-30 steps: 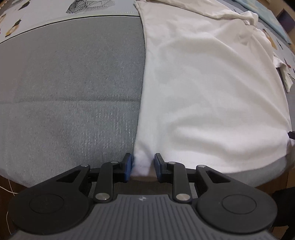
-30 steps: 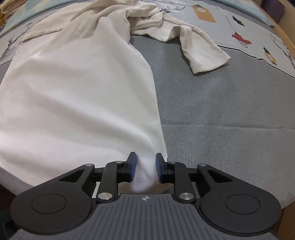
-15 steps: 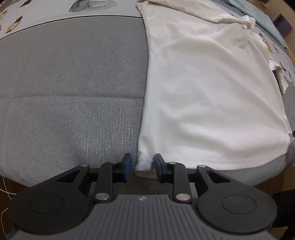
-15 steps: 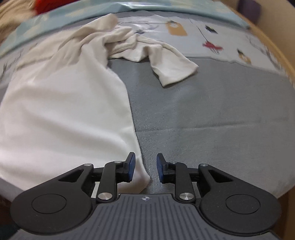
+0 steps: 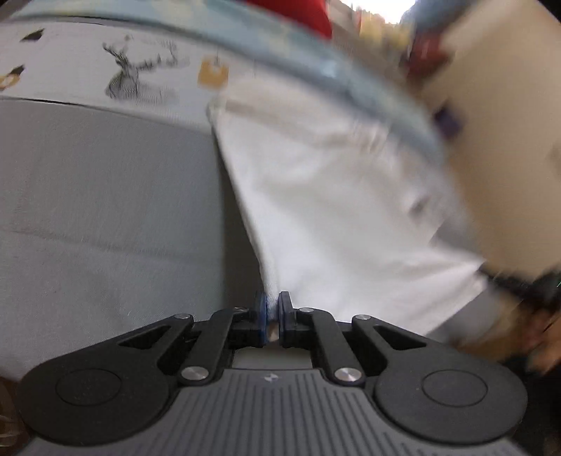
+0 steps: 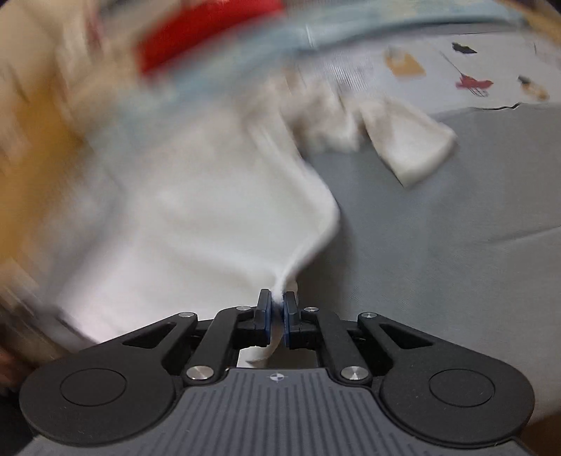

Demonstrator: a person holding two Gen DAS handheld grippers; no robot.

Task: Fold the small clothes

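Note:
A white shirt (image 5: pixel 333 217) lies on a grey bed cover (image 5: pixel 105 210). My left gripper (image 5: pixel 272 308) is shut on the shirt's near left hem corner, and the cloth rises from the bed up to the pads. In the right wrist view the shirt (image 6: pixel 196 224) is pinched at its near right hem corner by my right gripper (image 6: pixel 277 305). Its jaws are closing with the cloth pressed between them, and a tail of fabric hangs behind the pads. The shirt's sleeve (image 6: pixel 410 147) lies bunched at the far end. Both views are motion-blurred.
A patterned sheet (image 5: pixel 133 77) covers the bed beyond the grey cover (image 6: pixel 438 228). A red item (image 6: pixel 207 31) sits blurred at the far edge. A beige surface (image 5: pixel 501 140) and a dark blurred shape (image 5: pixel 519 284) fill the right of the left wrist view.
Both grippers have closed on the hem corners and lifted them off the bed. Both cameras have tilted upward, so the far end of the bed has come into view.

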